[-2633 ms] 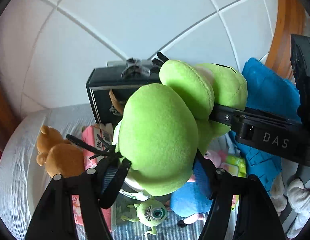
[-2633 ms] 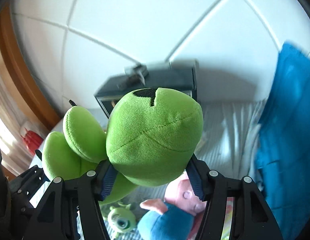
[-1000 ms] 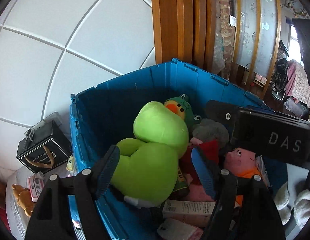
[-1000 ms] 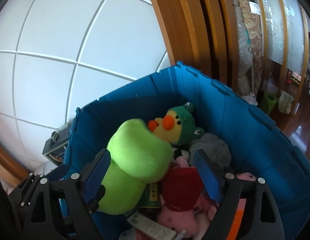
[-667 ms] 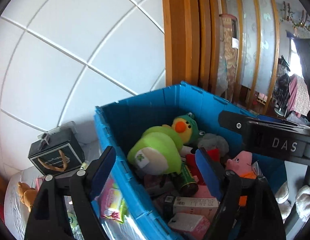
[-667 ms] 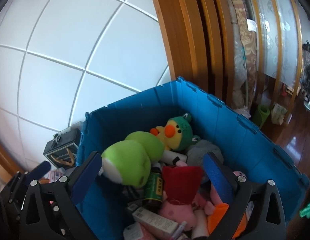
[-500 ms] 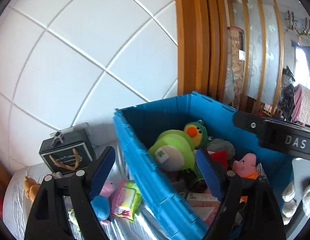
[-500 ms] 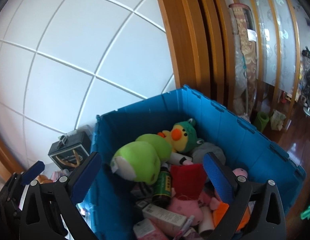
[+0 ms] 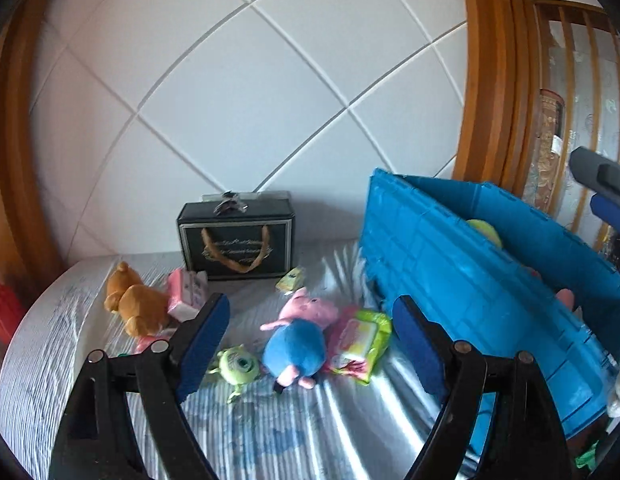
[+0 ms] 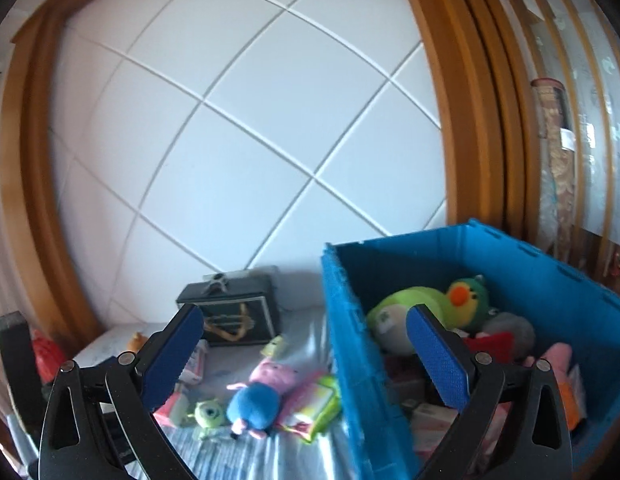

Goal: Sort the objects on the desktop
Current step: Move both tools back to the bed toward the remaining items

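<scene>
My left gripper hangs with jaws spread and nothing between them above a pig plush, a one-eyed green toy and a wipes pack, beside the blue bin; a black gift box stands behind.

green plush released into blue bin | both tools emptied, swung toward table

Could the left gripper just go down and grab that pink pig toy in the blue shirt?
Probably yes: the left gripper is open and empty, and the pig toy lies uncovered on the table straight ahead.
</scene>
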Available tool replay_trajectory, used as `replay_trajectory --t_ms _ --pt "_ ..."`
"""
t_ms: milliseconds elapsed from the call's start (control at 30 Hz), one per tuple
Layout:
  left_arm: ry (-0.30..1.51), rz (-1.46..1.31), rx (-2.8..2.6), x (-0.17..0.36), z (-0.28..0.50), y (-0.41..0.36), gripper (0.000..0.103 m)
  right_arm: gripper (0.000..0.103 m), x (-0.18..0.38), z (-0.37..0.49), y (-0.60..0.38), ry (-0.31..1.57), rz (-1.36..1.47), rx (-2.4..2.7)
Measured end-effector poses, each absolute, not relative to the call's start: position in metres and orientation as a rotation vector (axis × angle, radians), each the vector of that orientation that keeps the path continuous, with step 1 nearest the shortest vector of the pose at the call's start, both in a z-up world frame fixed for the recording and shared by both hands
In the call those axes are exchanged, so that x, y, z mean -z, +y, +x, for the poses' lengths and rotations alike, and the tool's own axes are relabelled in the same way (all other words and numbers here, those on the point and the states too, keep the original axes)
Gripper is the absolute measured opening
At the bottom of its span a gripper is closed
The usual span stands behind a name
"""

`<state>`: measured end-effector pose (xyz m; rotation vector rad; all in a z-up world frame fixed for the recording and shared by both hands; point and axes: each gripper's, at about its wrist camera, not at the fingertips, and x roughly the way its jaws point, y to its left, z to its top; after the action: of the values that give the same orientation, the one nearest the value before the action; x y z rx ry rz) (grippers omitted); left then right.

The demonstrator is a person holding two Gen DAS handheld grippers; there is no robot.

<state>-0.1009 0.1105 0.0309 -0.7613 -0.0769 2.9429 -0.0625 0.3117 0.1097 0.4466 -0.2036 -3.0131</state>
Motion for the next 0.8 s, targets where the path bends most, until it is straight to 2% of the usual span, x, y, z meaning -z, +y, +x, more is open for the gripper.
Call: replay_trajectory --t_ms 200,367,667,800 --pt "-0.151 -0.915 -3.029 0.02 -0.108 0.043 0.084 0.103 -0.068 -0.081 0.256 -0.193 0.512 2.884" --pt "-0.189 -1.088 -3.021 0.071 -0.122 0.014 0.084 0.103 -0.015 -0.102 0.223 -0.113 0.647 2.894" --pt "-0.264 -1.255 -2.908 0.147 -0.164 0.01 0.084 0.103 0.101 -0.154 0.232 -0.289 1.033 2.911" --pt "-0.237 -1.306 -2.869 0.171 -0.188 0.015 0.084 0.103 0.14 -0.178 0.24 -0.35 1.205 2.9"
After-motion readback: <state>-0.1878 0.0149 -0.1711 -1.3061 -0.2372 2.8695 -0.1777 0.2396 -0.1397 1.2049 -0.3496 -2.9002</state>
